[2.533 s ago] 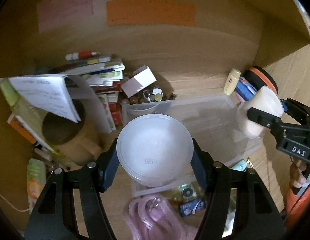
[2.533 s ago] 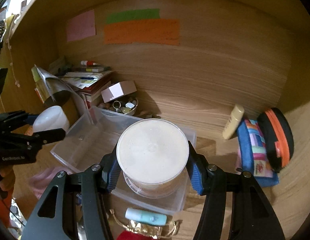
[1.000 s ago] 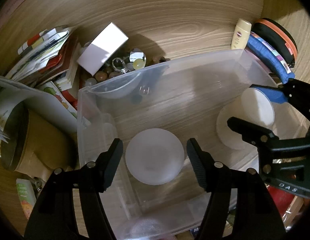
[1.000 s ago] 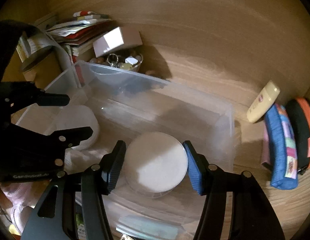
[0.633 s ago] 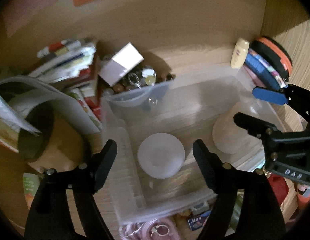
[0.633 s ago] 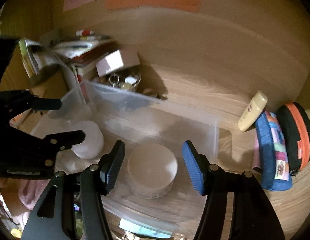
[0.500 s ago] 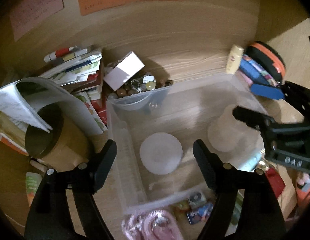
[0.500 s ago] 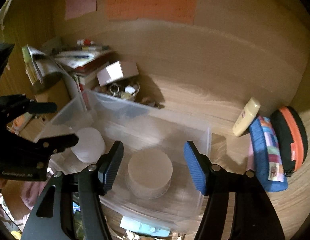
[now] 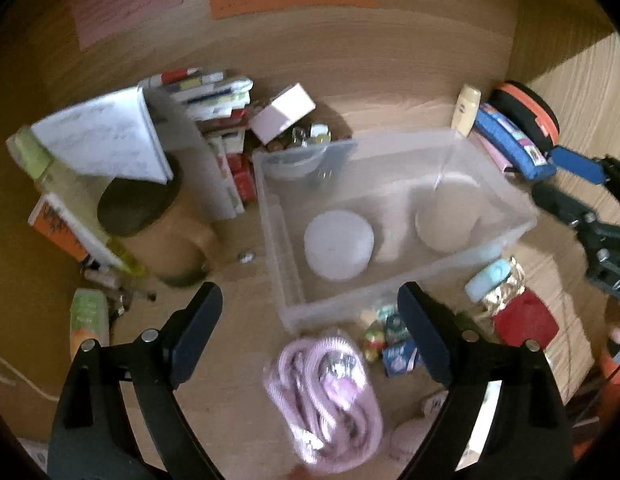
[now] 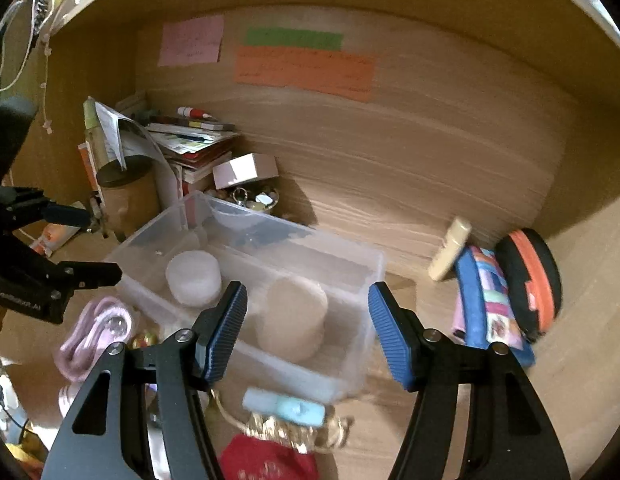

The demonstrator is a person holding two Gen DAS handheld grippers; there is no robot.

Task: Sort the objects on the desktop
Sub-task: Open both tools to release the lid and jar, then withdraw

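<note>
Both jars stand apart in the bin, sorted. Left gripper empty, jaws opening; right gripper apart, holding nothing, above the bin.

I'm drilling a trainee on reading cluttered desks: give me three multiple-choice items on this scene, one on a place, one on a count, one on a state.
1. Where does the white round tub stand?
A. inside the clear bin
B. on the book pile
C. beside the pink cord

2. How many round tubs are in the bin?
A. one
B. two
C. four

3. What is between the right gripper's fingers?
A. the cream tub, clamped
B. a blue pouch
C. nothing, they stand apart

Answers:
1 A: the bin's walls surround it.
2 B: only the white one and the cream tub are there.
3 C: the cream tub sits beyond the fingers, on the bin floor, untouched.
</note>
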